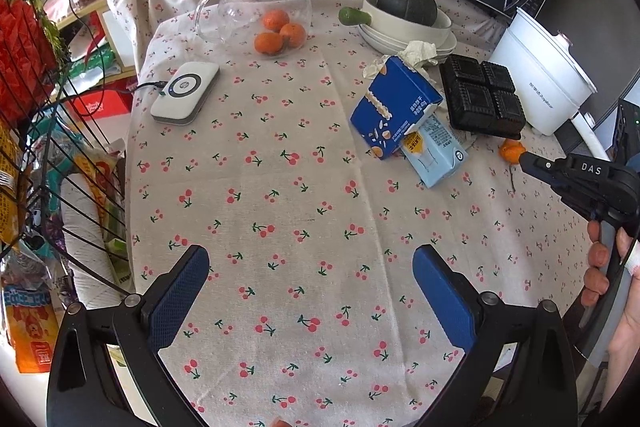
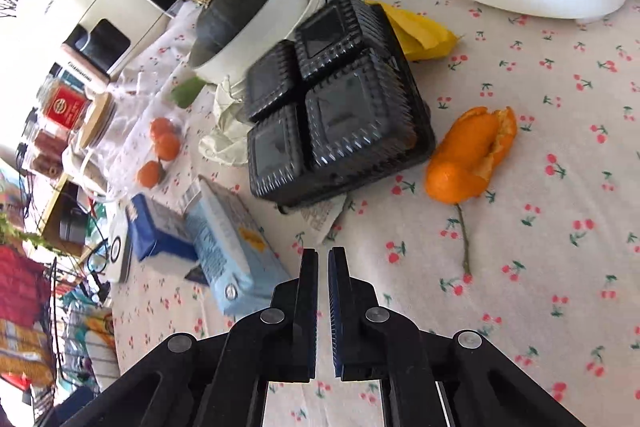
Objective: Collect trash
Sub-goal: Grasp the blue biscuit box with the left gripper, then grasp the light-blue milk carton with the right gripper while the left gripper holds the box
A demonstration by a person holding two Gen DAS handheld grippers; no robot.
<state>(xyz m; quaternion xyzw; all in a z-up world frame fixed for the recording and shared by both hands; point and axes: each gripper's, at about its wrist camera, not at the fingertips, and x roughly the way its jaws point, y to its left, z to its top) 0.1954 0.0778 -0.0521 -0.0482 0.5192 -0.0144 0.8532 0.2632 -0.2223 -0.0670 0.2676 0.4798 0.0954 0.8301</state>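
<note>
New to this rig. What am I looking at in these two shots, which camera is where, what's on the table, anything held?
No robot arm here: a person holds a two-finger claw in each hand, and each claw carries a fisheye camera looking along its fingers.

The left wrist view shows the left claw open over the cherry-print tablecloth, holding nothing. The right claw and the hand gripping it show at that picture's right edge.

The right wrist view shows the right claw shut and empty, hovering above the cloth.

Likely trash on the table: an orange peel, a black plastic tray, a dark blue box, a light blue carton, a crumpled tissue. A glass jug, dishes and appliances sit behind.
</note>
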